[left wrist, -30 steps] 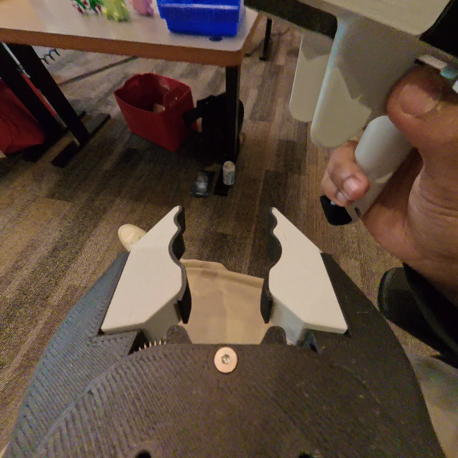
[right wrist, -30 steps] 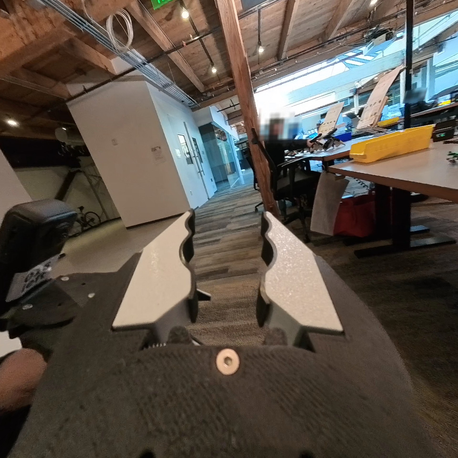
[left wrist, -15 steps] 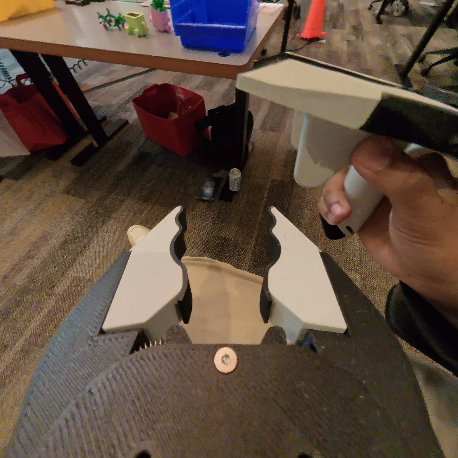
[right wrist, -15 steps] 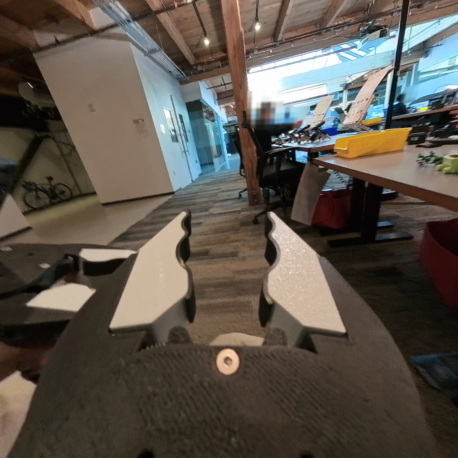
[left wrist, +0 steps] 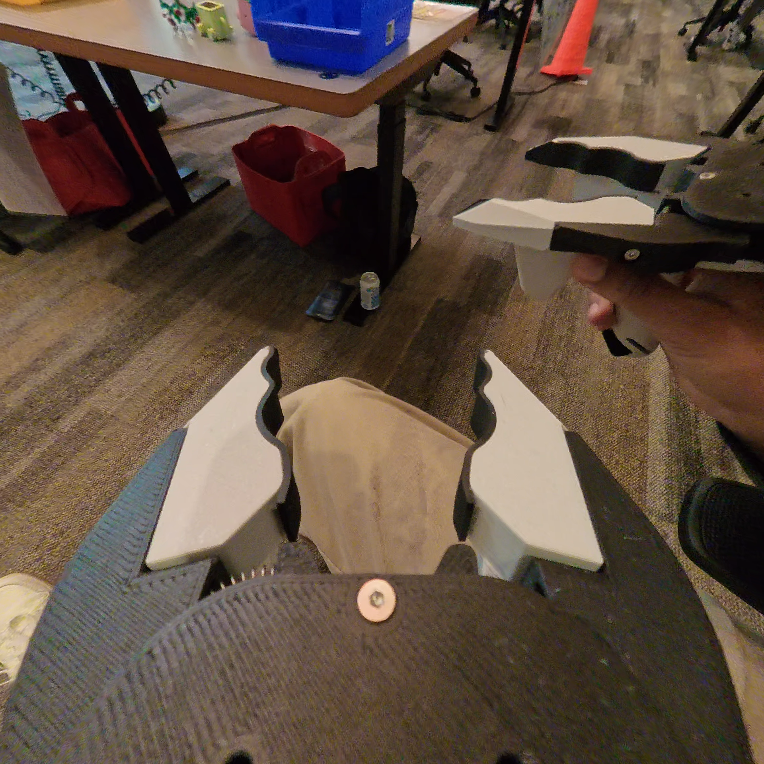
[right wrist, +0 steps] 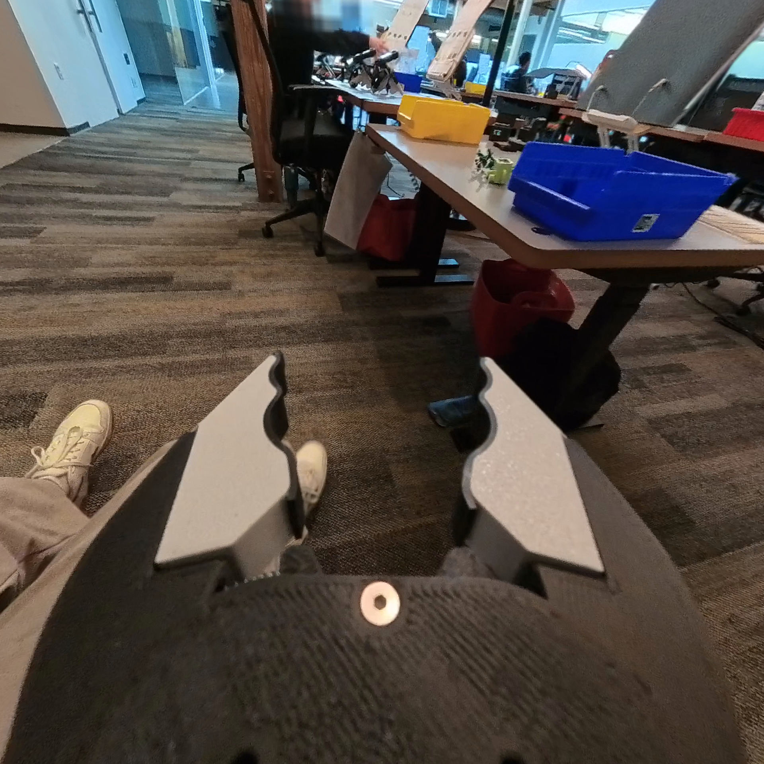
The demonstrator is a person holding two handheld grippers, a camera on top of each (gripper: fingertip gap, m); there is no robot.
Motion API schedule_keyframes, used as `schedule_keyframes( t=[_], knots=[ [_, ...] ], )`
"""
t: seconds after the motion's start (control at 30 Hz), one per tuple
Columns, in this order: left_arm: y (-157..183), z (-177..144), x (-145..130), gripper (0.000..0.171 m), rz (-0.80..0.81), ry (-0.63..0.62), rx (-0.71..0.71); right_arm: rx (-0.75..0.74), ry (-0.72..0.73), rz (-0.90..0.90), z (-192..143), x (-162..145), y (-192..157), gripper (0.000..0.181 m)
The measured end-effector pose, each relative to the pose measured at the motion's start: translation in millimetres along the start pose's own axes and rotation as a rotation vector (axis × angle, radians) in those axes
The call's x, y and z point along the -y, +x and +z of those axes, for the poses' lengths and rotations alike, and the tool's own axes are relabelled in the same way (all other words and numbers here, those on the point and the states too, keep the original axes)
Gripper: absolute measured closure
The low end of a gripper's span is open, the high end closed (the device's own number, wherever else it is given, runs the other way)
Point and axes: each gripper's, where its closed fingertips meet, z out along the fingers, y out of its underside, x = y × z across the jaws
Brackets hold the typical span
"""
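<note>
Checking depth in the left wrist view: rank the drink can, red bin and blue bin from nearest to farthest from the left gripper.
From the left gripper:
1. Drink can, on the carpet ahead.
2. Red bin, under the table.
3. Blue bin, on the tabletop.

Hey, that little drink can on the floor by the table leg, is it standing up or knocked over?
Standing upright. The can rests on its base on the carpet beside the black table leg, top rim up.

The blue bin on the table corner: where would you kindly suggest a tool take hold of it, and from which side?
Grip the blue bin by its low front lip, coming from the table's near-edge side. That lip juts out as a thin ledge facing the right tool, which is open and empty; the other walls look taller.
</note>
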Motion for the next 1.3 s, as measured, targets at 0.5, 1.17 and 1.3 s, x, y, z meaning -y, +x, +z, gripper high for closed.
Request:
schedule_keyframes(
  t=[0.5, 1.17, 1.3],
  knots=[
    [139, -4, -14, 0.079, -0.029, -0.025, -0.072, -0.035, -0.049, 0.033, -99, -44, 76, 0.069],
    [158, 169, -44, 0.083, -0.129, -0.125, -0.403, -0.278, -0.117, 0.399, -178, -134, 180, 0.088],
    [158, 242, -42, 0.083, -0.129, -0.129, -0.450, -0.384, -0.139, 0.355, -163, -150, 209, 0.083]
  ],
)
